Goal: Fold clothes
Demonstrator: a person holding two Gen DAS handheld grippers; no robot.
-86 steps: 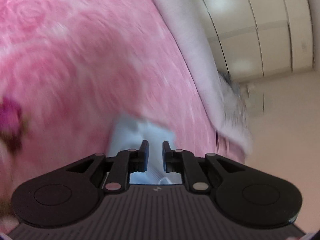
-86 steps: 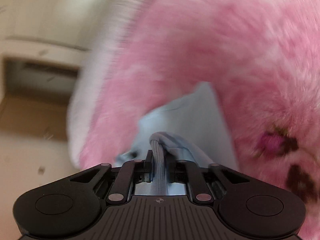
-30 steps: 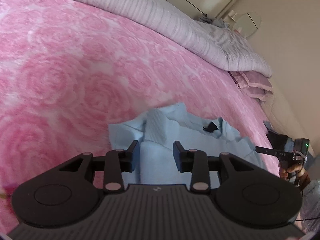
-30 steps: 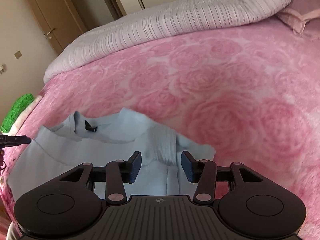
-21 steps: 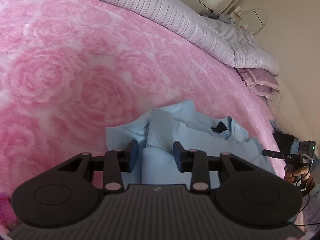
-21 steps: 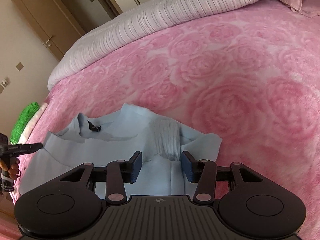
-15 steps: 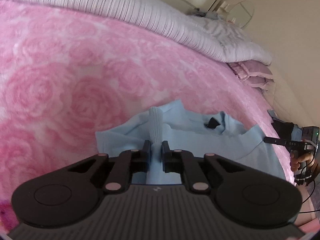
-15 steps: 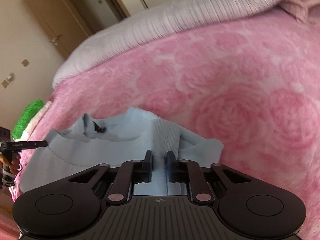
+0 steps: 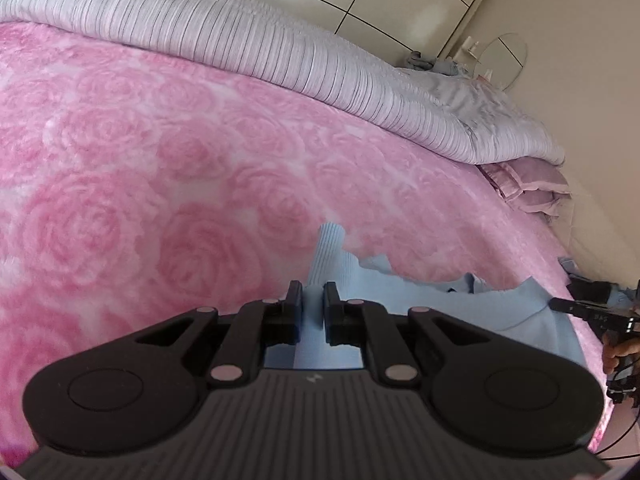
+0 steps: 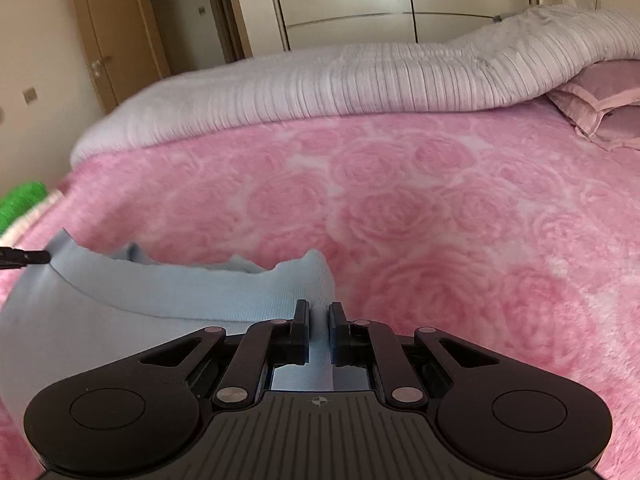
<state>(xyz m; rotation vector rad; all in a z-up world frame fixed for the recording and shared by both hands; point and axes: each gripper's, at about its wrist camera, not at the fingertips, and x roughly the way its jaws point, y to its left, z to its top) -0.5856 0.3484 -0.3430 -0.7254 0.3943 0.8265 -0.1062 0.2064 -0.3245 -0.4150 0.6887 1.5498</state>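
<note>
Grippers left (image 9: 313,295) and right (image 10: 318,315) each clamp the pale blue sweater (image 10: 120,304), lower frame, on a pink rose blanket (image 10: 400,208)

Bedroom: bed (image 9: 200,168), wardrobe (image 10: 344,0)

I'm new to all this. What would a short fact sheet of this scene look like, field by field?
Garment: light blue knit sweater, partly lifted
Surface: pink rose-patterned fleece blanket on a bed
Behind it: rolled white ribbed quilt
Left gripper: shut on a ribbed cuff of the sweater
Right gripper: jaws closing, sweater fabric pinched between them
Other: mauve pillow, wooden door
</note>
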